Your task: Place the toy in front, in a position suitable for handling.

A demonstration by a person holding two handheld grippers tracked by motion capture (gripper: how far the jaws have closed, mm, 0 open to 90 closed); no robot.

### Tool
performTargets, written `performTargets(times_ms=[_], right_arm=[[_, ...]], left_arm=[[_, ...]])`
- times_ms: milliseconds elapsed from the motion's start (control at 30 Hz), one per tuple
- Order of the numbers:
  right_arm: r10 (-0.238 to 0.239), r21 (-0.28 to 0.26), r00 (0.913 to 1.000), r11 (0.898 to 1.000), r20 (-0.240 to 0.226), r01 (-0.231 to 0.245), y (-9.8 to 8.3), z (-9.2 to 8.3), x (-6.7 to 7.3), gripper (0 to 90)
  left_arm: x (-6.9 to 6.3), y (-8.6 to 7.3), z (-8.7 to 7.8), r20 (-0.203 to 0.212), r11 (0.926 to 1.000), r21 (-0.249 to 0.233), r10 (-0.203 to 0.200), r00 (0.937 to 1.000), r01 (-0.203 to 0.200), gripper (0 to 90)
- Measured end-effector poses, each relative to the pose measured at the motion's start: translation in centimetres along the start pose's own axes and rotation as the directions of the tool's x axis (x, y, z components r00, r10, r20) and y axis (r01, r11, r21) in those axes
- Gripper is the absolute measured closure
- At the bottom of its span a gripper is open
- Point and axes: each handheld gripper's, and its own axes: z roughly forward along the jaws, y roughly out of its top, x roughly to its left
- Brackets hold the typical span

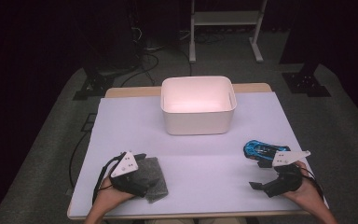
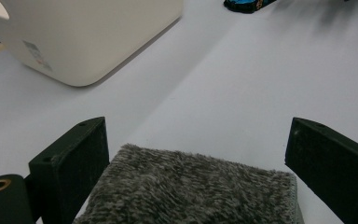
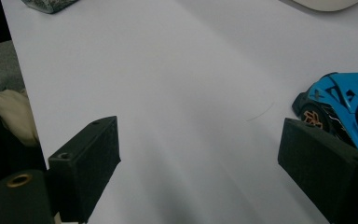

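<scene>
High view: a grey fluffy cloth (image 1: 154,179) lies near the table's (image 1: 205,168) front left corner, with the left gripper (image 1: 140,158) low over its left edge. In the left gripper view the jaws stand wide, one on each side of the cloth (image 2: 191,191), not pressing it, so a pinch looks ready. The blue toy car (image 1: 261,150) sits near the right edge. Just in front of it, the right gripper (image 1: 257,185), also wide and empty, points left across the table. Both hands rest at the front edge. A white bin (image 1: 198,105) waits at the back, probably to receive both things.
</scene>
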Motion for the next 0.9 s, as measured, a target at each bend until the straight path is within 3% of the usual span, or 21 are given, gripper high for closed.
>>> performTargets(times_ms=[167,333,500,700,900], right_arm=[[0.005,-0.009,0.9999,1.0,-0.009,-0.005,0.0,-0.4,-0.2,12.0],[-0.018,0.025,0.9998,1.0,-0.001,0.018,0.3,-0.4,-0.5,12.1],[-0.076,0.059,0.9968,0.995,0.024,0.075,2.2,-1.3,-1.2,12.1],[-0.107,0.089,0.9929,0.991,0.05,0.103,3.9,-2.3,-2.6,12.1],[-0.119,0.139,0.9914,0.984,0.056,0.11,4.4,-2.3,-4.2,12.1]], left_arm=[[0.2,-0.1,0.1,0.005,0.9999,-0.005,-0.013,0.9999,0.013,5.3],[0.4,-0.2,0.2,0.009,0.9998,-0.005,-0.018,0.9998,0.018,5.3],[0.4,-0.2,-0.1,0.009,0.9998,-0.015,-0.016,0.9998,0.016,5.3],[0.4,-0.3,-0.4,0.005,0.9997,-0.018,-0.015,0.9999,0.015,5.3],[0.5,-0.5,-0.7,0.002,0.9994,-0.023,-0.026,0.9997,0.026,5.3]])
